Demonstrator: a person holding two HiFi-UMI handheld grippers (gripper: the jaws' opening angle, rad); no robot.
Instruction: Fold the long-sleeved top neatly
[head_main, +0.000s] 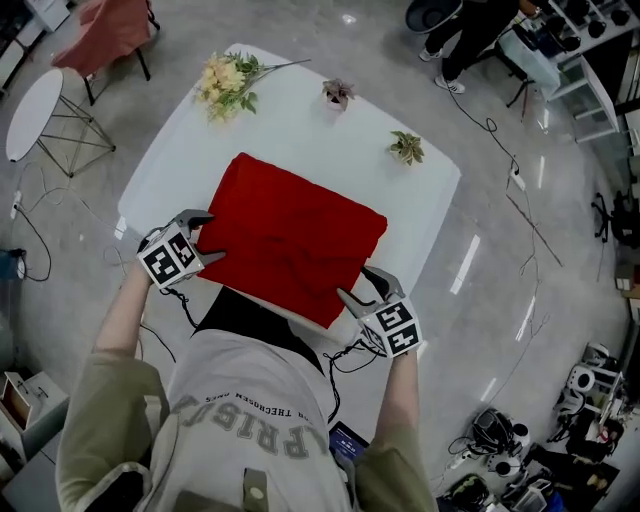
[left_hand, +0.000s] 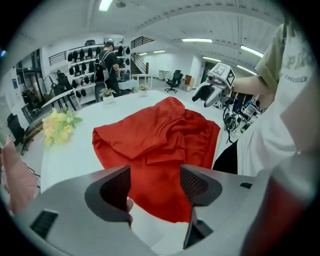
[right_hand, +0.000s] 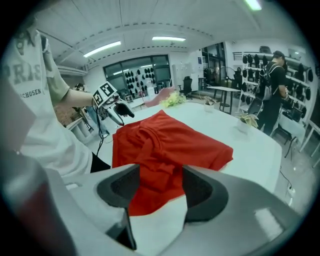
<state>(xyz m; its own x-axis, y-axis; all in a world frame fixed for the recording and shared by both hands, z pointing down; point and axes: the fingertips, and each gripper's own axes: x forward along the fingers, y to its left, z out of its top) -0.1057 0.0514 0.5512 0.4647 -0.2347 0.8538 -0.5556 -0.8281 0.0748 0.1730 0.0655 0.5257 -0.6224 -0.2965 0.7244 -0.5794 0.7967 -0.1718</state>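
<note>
Over white table (head_main: 300, 120), left gripper (head_main: 212, 236), right gripper (head_main: 355, 283) spread empty fingers (left_hand: 115, 190).

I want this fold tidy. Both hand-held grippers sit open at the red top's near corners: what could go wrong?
The red long-sleeved top lies right at the near edge of the table, so a pull toward the person could drag it off. Its middle is bunched and creased; another fold may trap those wrinkles. The left hand-held gripper and right hand-held gripper are open and empty; closing might catch only the upper layer.
</note>
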